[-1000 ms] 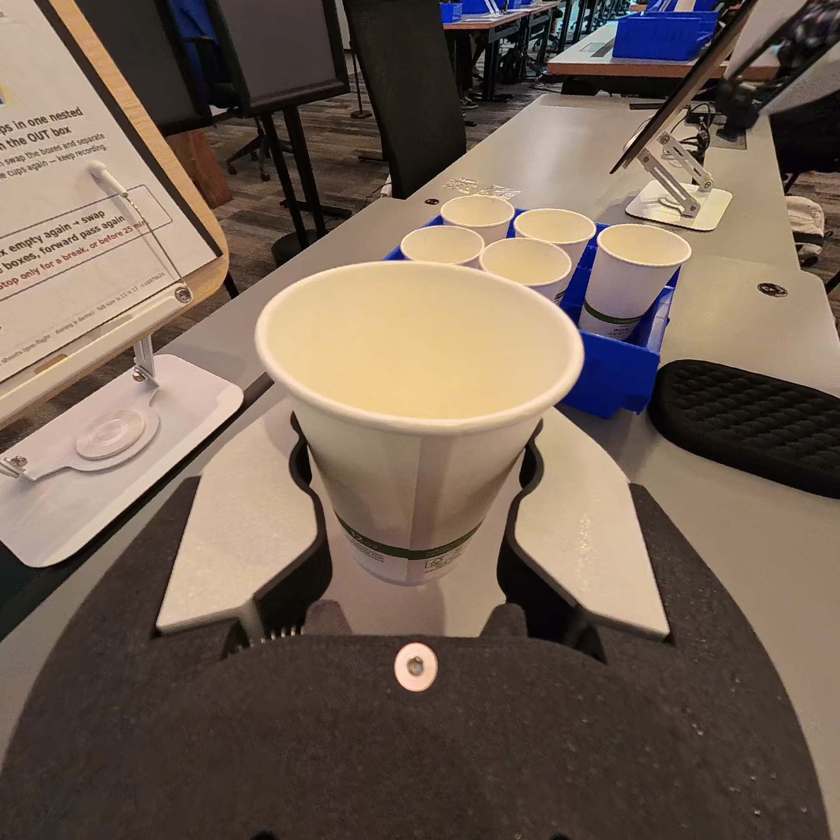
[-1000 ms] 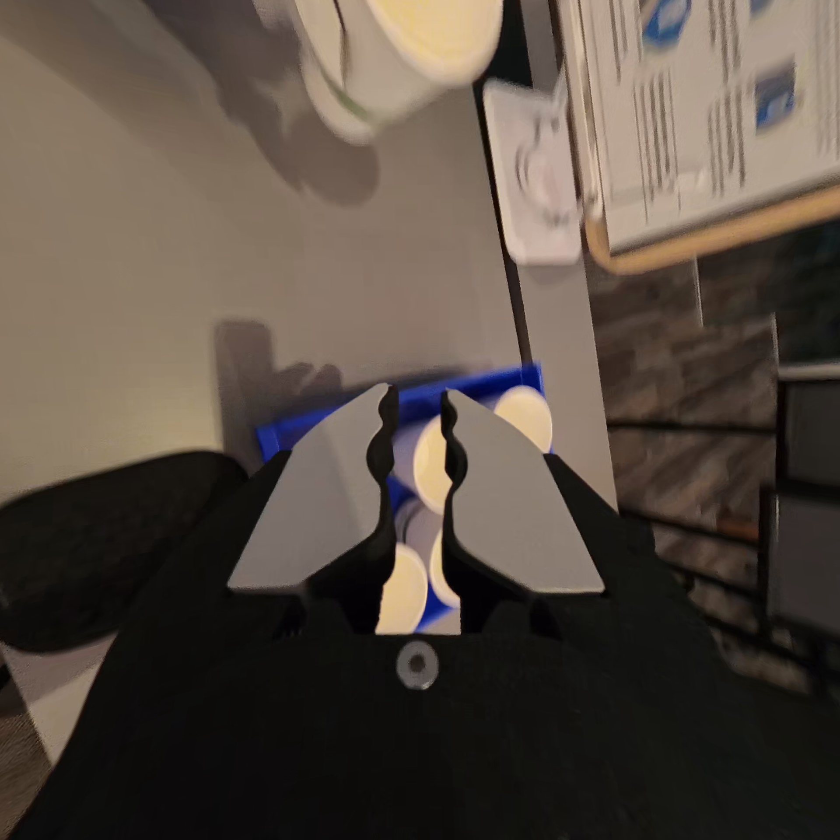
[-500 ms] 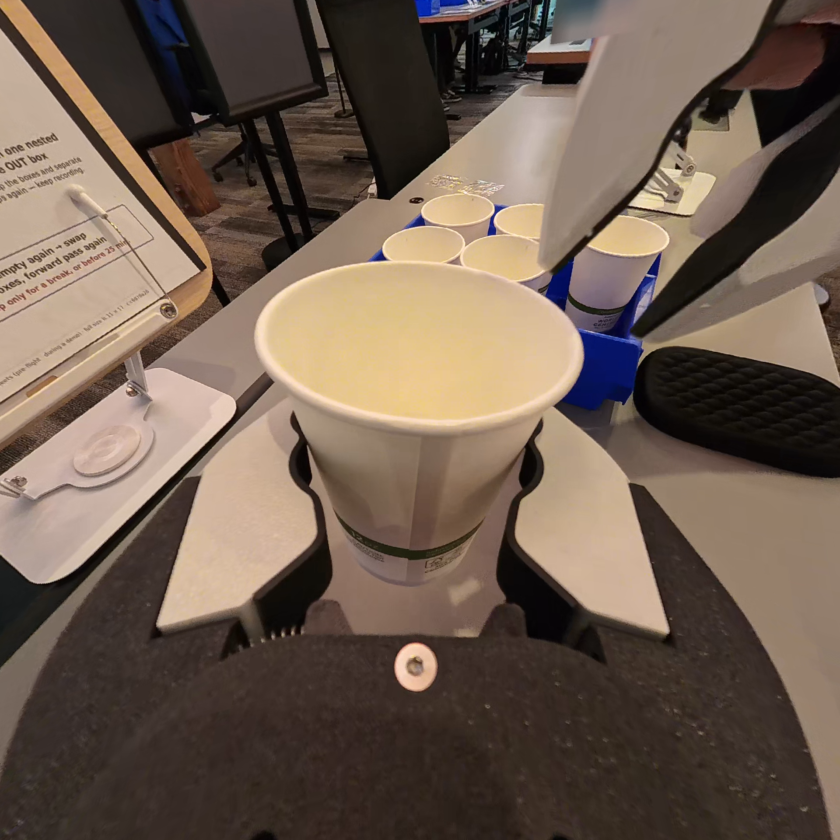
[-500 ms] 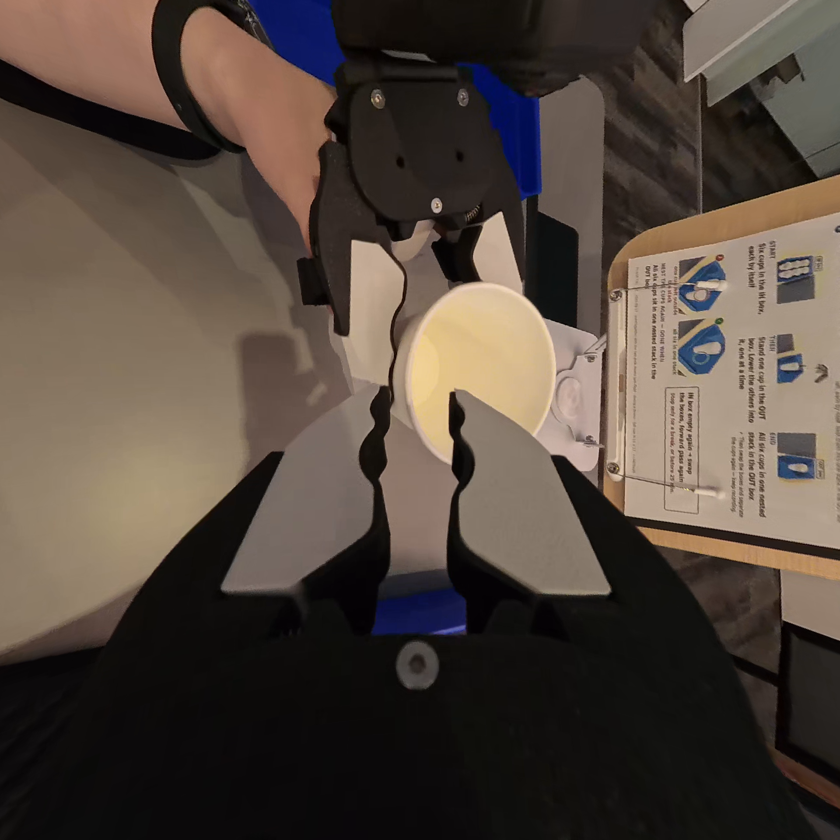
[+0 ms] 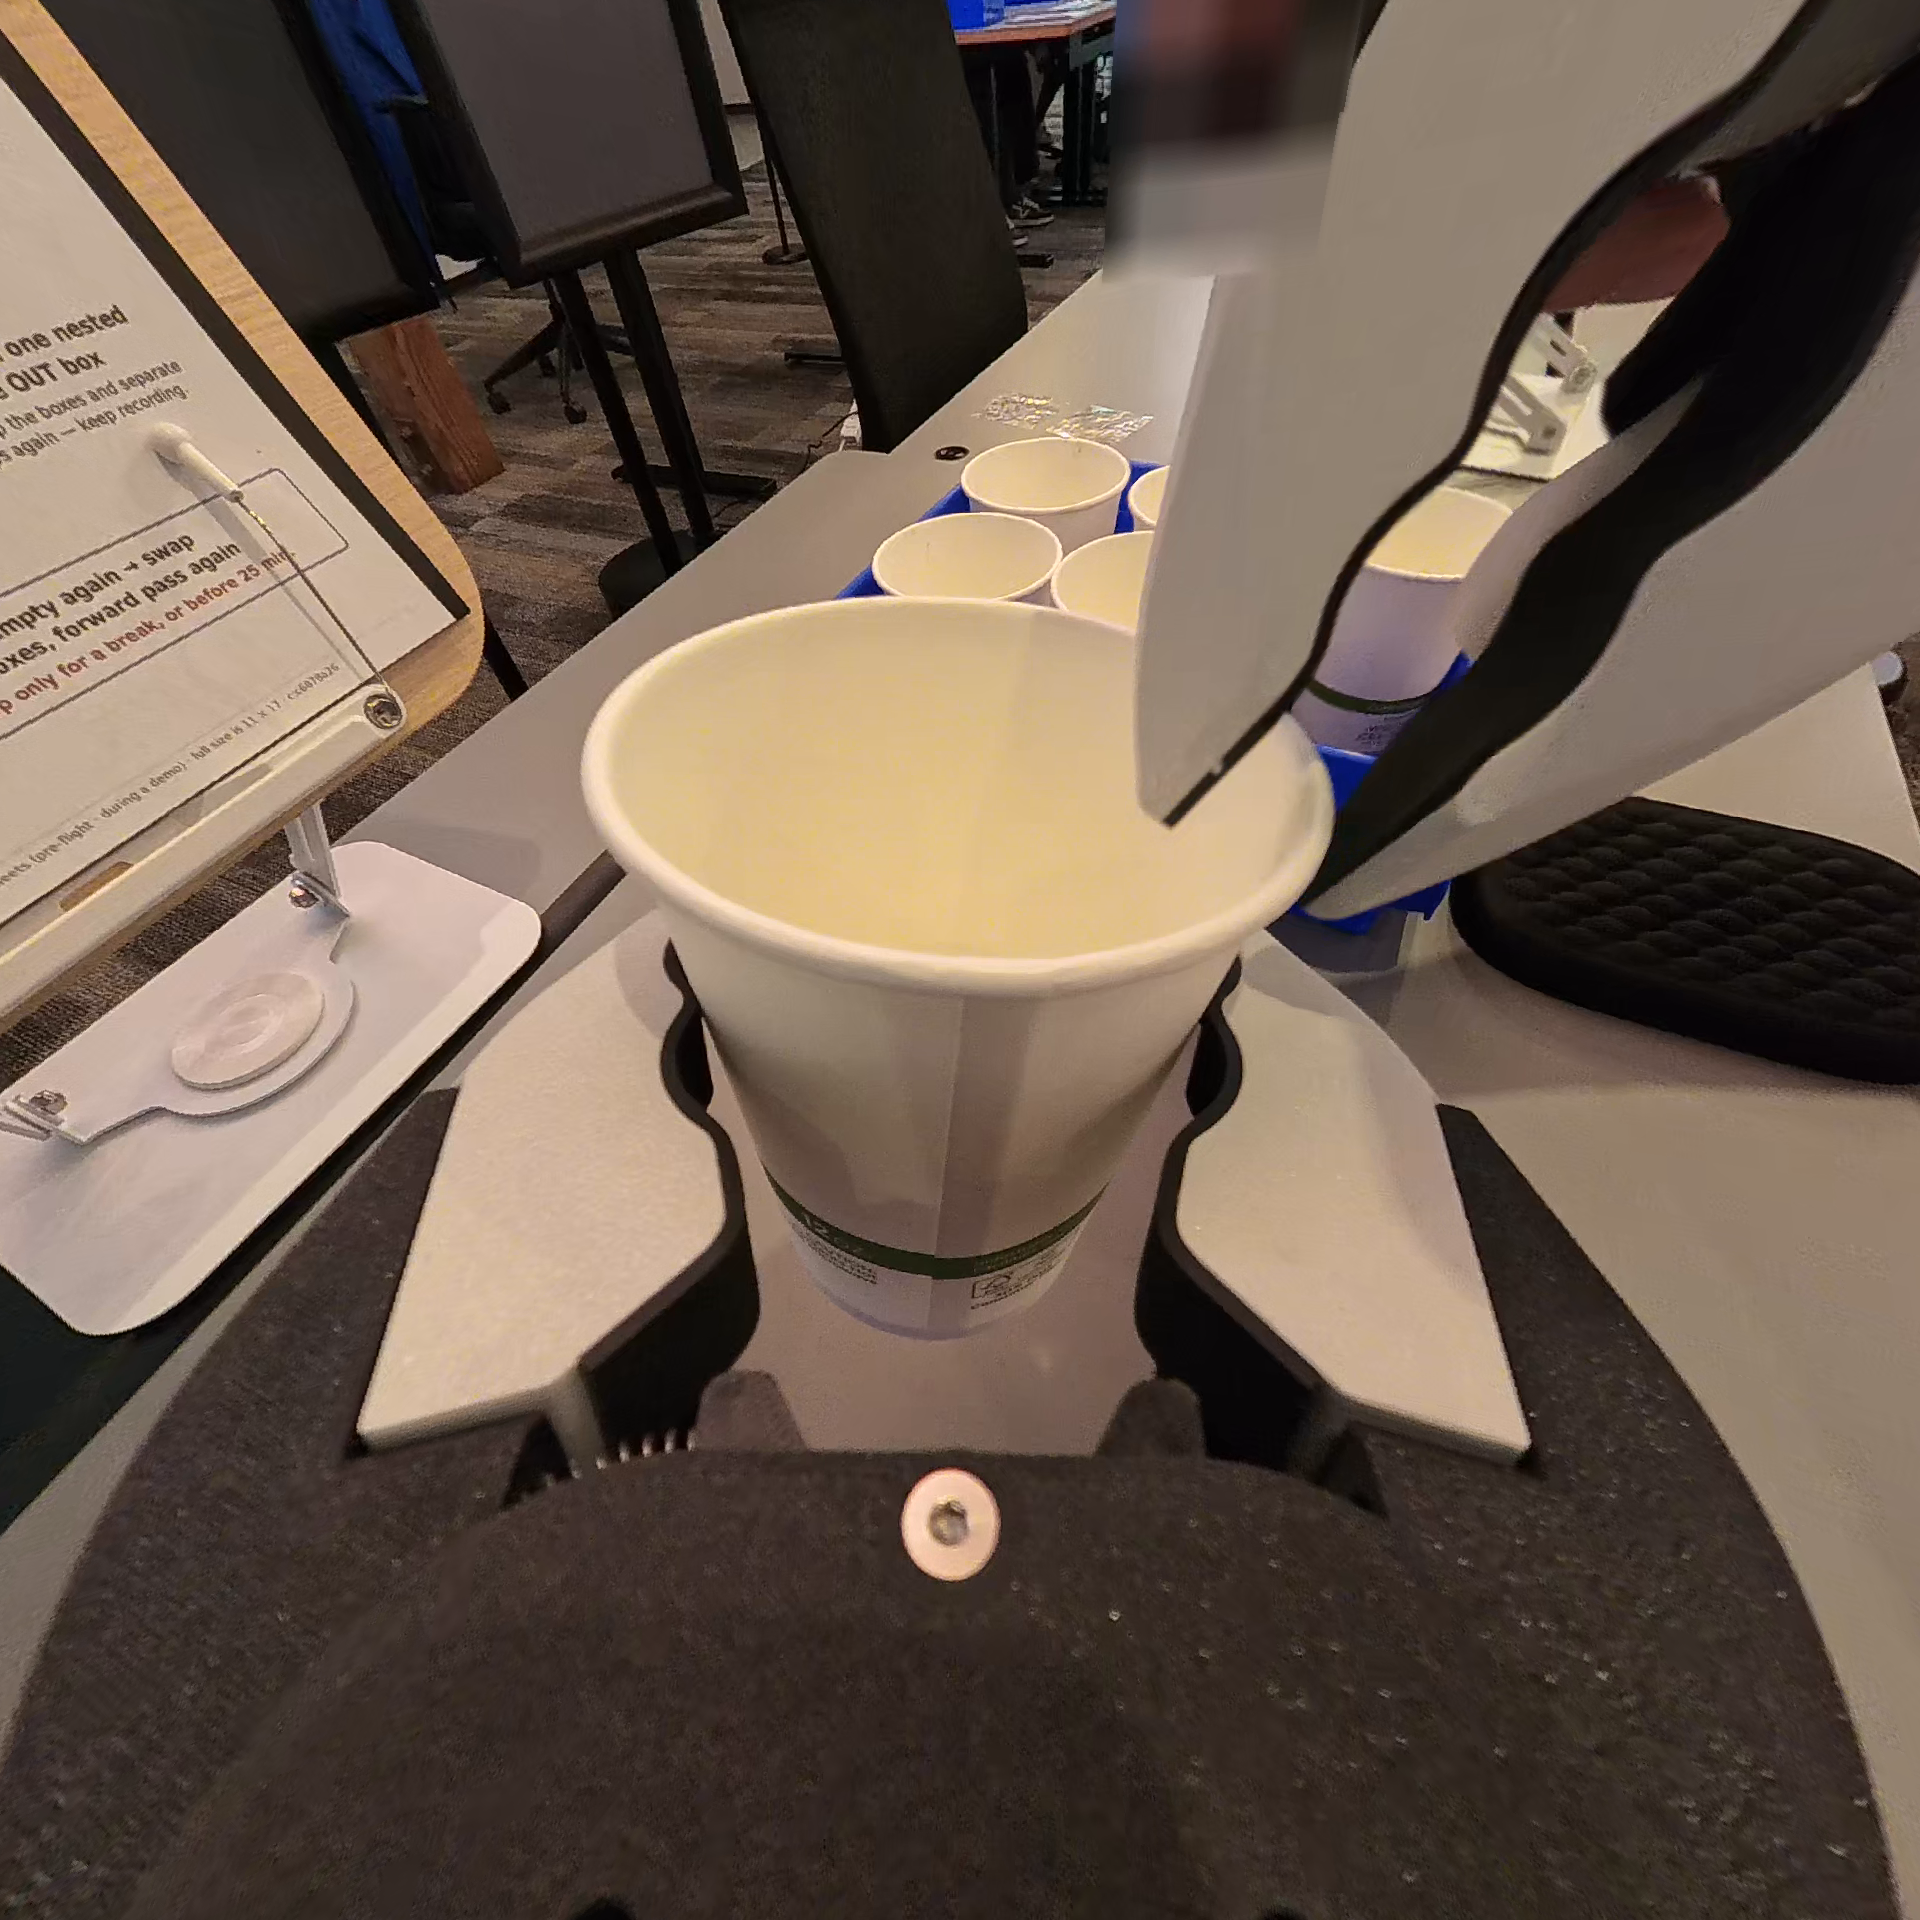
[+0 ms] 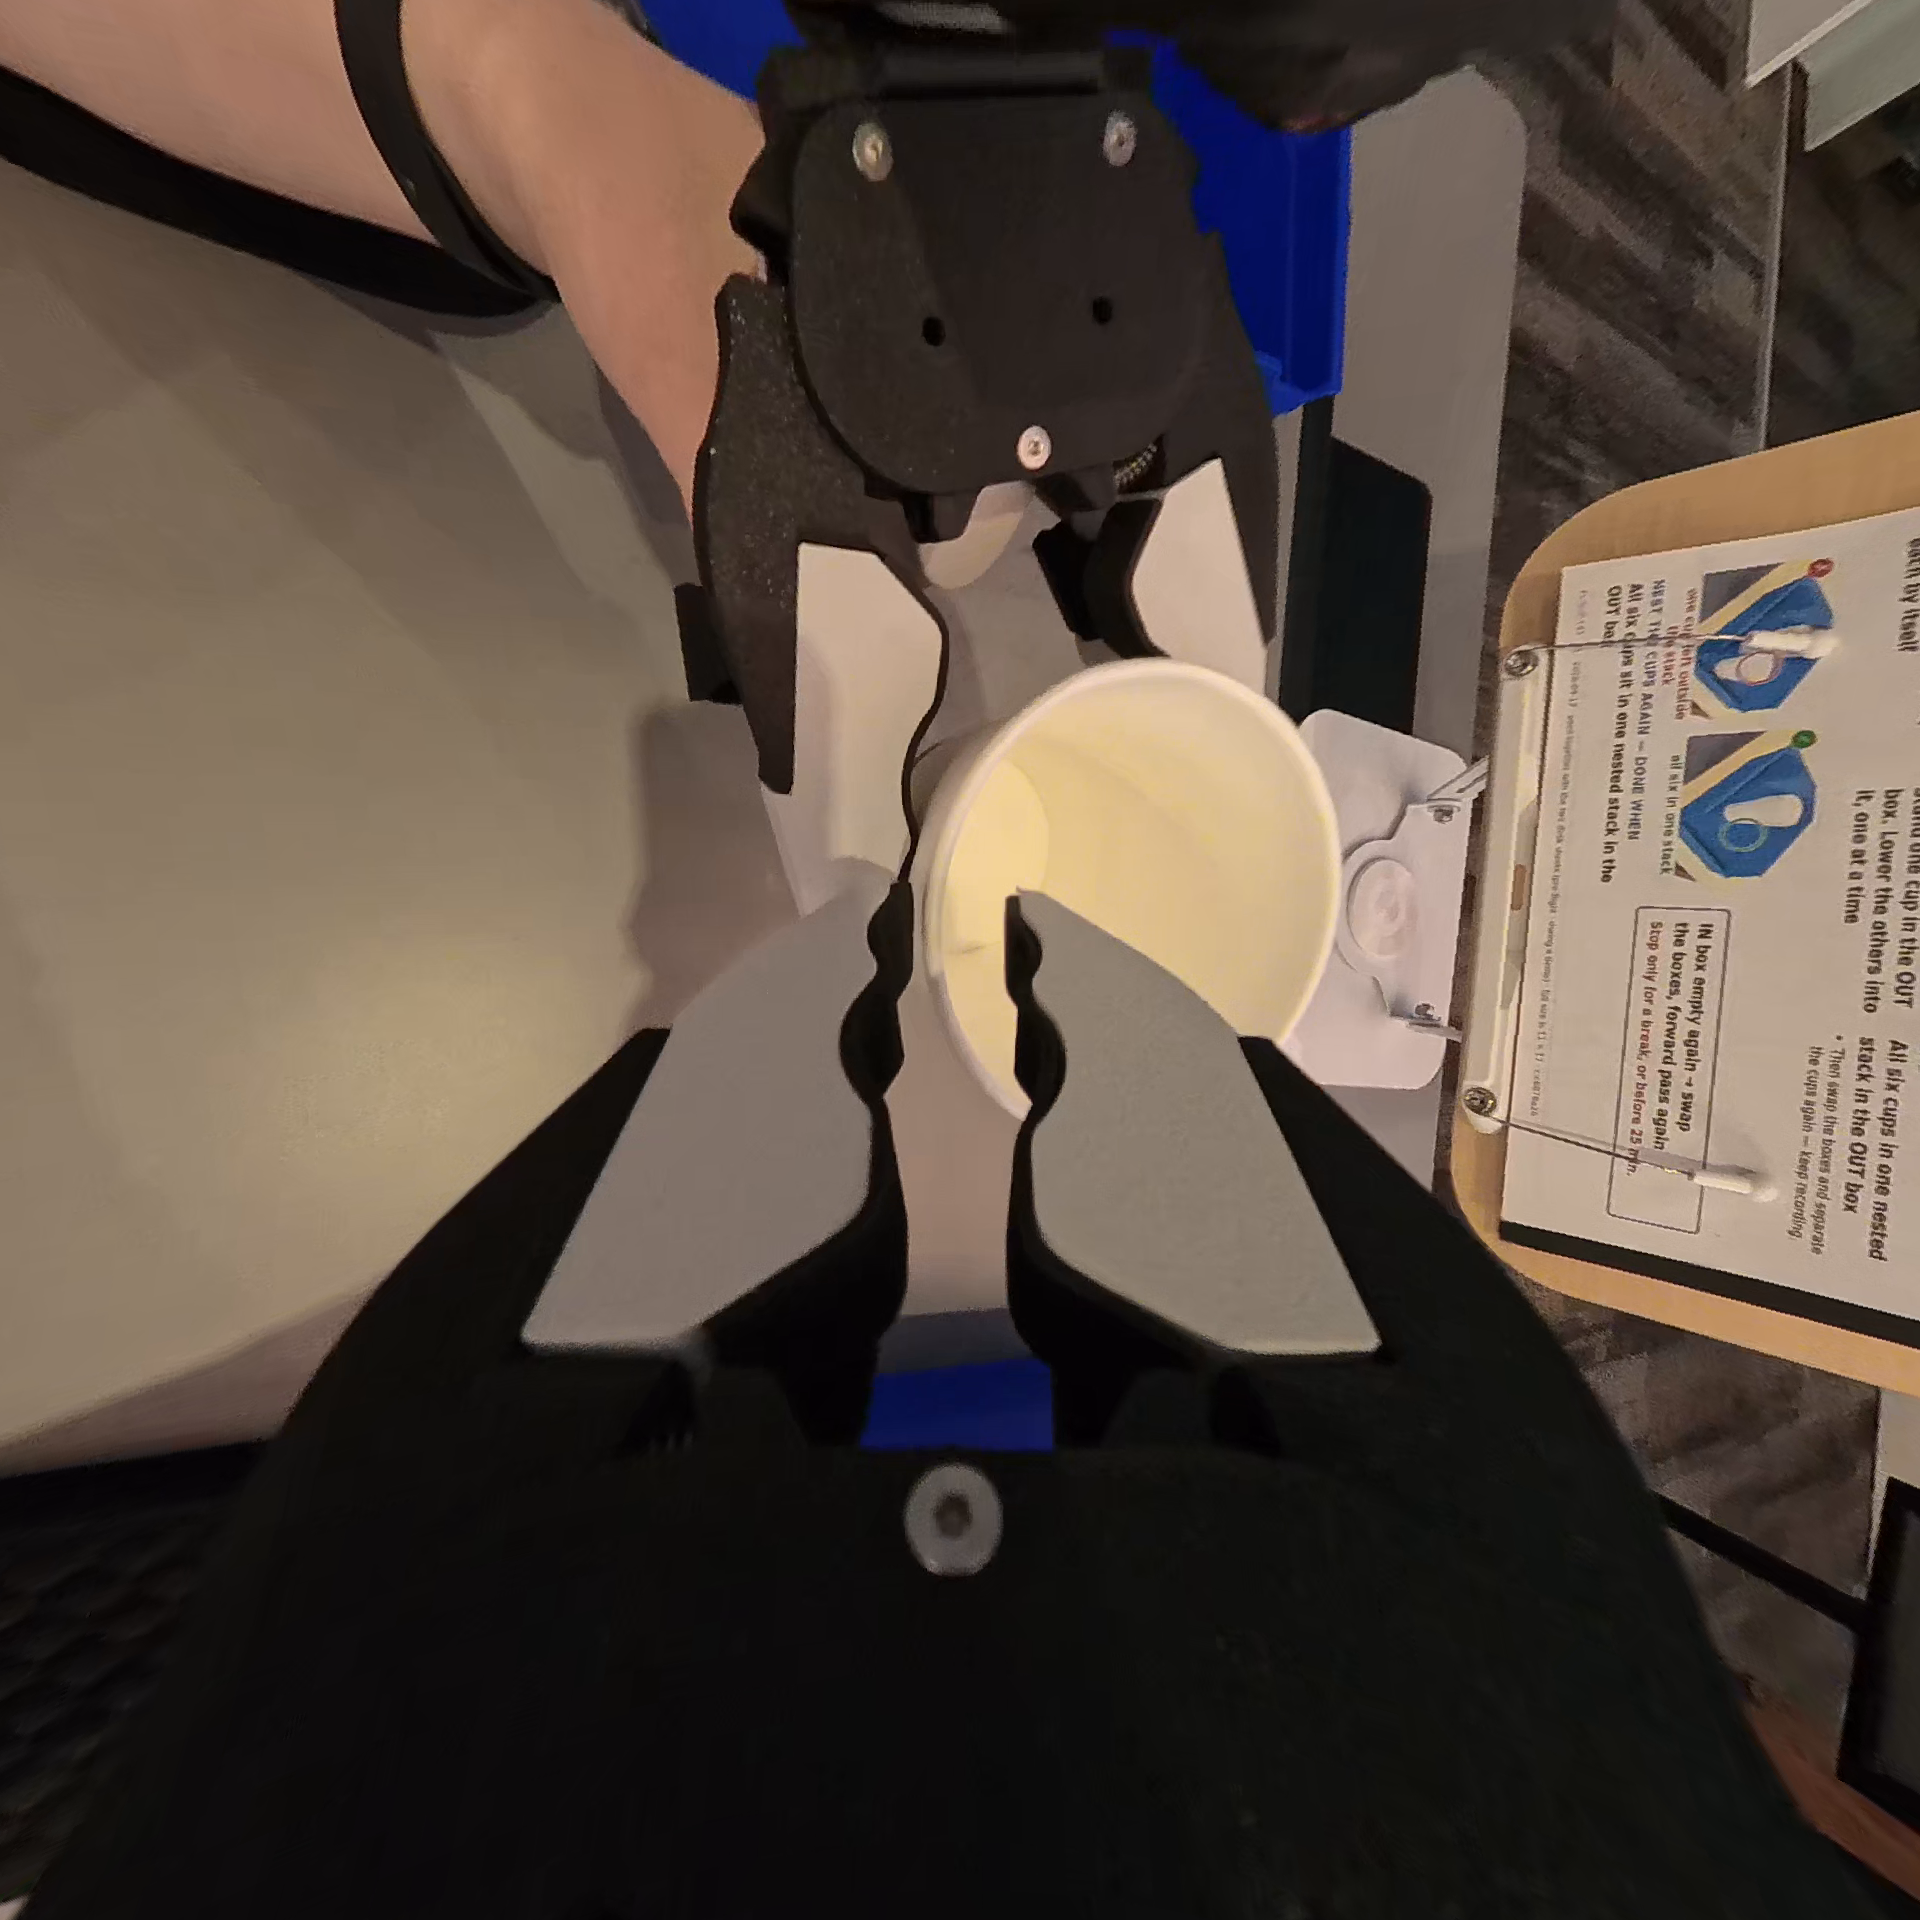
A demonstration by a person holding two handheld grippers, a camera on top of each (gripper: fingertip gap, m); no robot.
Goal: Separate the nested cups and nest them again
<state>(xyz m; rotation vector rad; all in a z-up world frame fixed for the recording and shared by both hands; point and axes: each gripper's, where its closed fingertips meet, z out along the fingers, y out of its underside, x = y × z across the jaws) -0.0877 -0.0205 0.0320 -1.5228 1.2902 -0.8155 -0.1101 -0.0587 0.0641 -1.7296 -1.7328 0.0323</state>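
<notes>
Between the two grey fingers of the left claw (image 5: 956,1132), in the left wrist view, stands a white paper cup with a green band near its bottom (image 5: 956,935). The left claw is squeezed shut on the cup's sides, low down, so the cup stays straight up with its mouth open to the top. I think it is held this way so the other claw can reach the rim. At 1 o'clock the right claw (image 5: 1247,821) comes down over the rim, one finger inside the cup and one outside. Behind it, at 12 o'clock, more white paper cups (image 5: 961,556) stand apart in a blue plastic box (image 5: 1382,909) on the grey surface (image 5: 1662,1299). The cup looks clean and empty, pale yellow inside, with a rolled rim and a seam down its front.

From the right wrist view, looking down, the same cup (image 6: 1132,862) sits at 12 o'clock. The right claw (image 6: 961,904) is a little open, its fingers either side of the cup wall, not yet pinching. I cannot tell if a second cup is nested inside. A board with paper sheets (image 6: 1704,935) stands at 3 o'clock.
</notes>
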